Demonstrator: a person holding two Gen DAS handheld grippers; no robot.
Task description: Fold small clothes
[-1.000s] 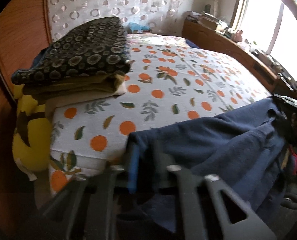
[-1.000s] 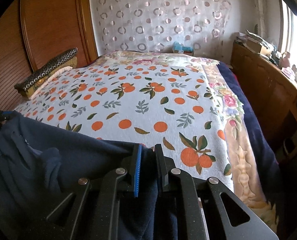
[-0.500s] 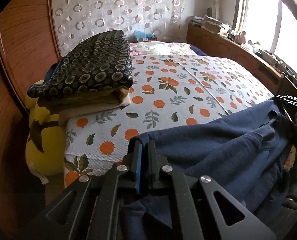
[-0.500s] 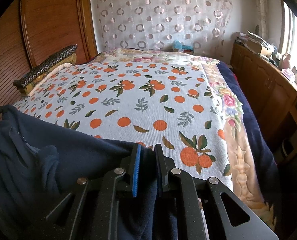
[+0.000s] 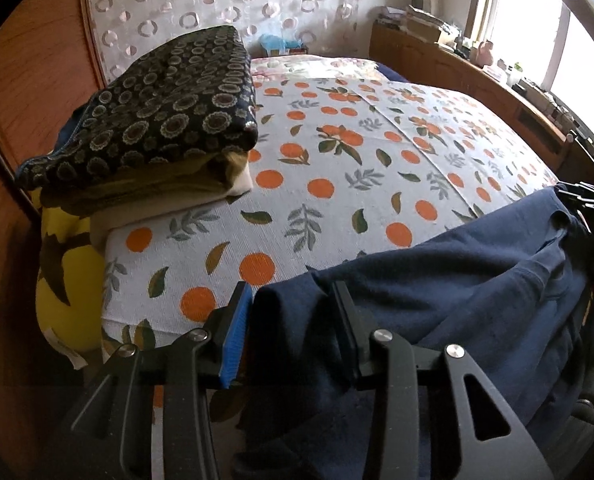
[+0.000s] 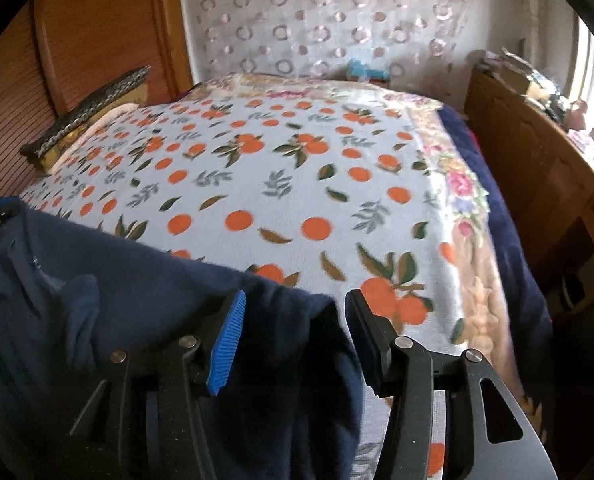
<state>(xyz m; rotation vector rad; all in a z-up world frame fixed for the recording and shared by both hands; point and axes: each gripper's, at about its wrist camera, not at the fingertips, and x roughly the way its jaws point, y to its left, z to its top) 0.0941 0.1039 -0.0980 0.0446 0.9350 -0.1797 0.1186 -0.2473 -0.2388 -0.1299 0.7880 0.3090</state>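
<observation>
- Bedroom: white bedspread printed with oranges and green leaves (image 5: 337, 184), covering the bed.
- Left gripper (image 5: 293, 300), 6 o'clock of the left wrist view: black fingers, blue ribbed pad, jaws spread apart; a fold of cloth lies between them, ungripped.
- Right gripper (image 6: 295, 308), 6 o'clock of the right wrist view: jaws likewise released, cloth draped between.
- Dark navy knitted garment (image 5: 457, 280), strung along the bed's near edge, from 6 toward 3 o'clock in the left view.
- Stack of folded fabrics topped by a dark circle-patterned cloth (image 5: 157, 128), 10 o'clock, on the bedspread.
- Yellow cushion (image 5: 61, 280), 9 o'clock, beneath the stack.
- Ring-patterned curtain (image 6: 317, 20), 12 o'clock, far wall.
</observation>
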